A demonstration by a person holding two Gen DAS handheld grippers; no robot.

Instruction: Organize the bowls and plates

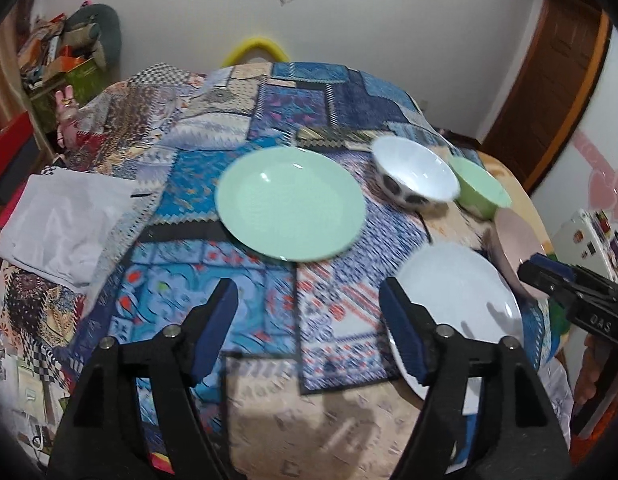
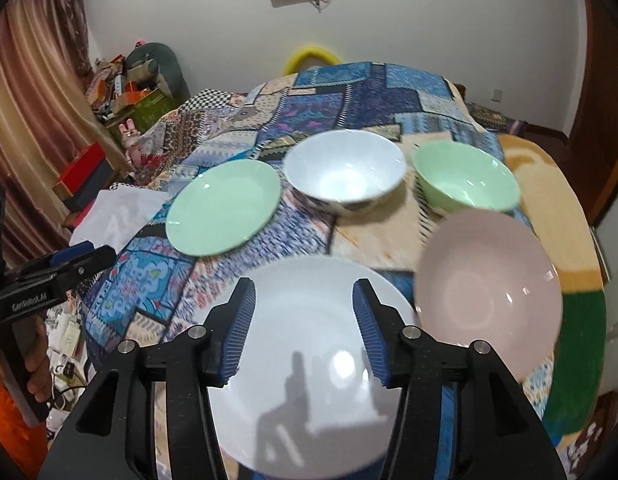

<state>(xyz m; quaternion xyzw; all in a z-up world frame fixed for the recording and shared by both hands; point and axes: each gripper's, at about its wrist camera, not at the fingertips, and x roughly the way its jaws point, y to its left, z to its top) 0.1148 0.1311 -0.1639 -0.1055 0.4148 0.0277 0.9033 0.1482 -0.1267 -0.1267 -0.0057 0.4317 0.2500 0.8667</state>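
On a patchwork cloth lie a green plate (image 1: 289,204) (image 2: 223,206), a white plate (image 1: 461,300) (image 2: 305,364), a white bowl with dark spots (image 1: 415,178) (image 2: 345,170), a green bowl (image 1: 481,186) (image 2: 465,176) and a pink bowl (image 1: 517,248) (image 2: 489,296). My left gripper (image 1: 309,328) is open and empty, above the cloth just near of the green plate. My right gripper (image 2: 305,320) is open and empty, hovering over the white plate; it also shows in the left wrist view (image 1: 549,268) beside the pink bowl.
A white cloth (image 1: 65,220) lies at the left edge of the bed. Boxes and clutter (image 1: 57,56) stand at the far left, a yellow ring (image 1: 255,50) behind the bed, a door (image 1: 549,80) at the right. The left gripper shows in the right wrist view (image 2: 81,258).
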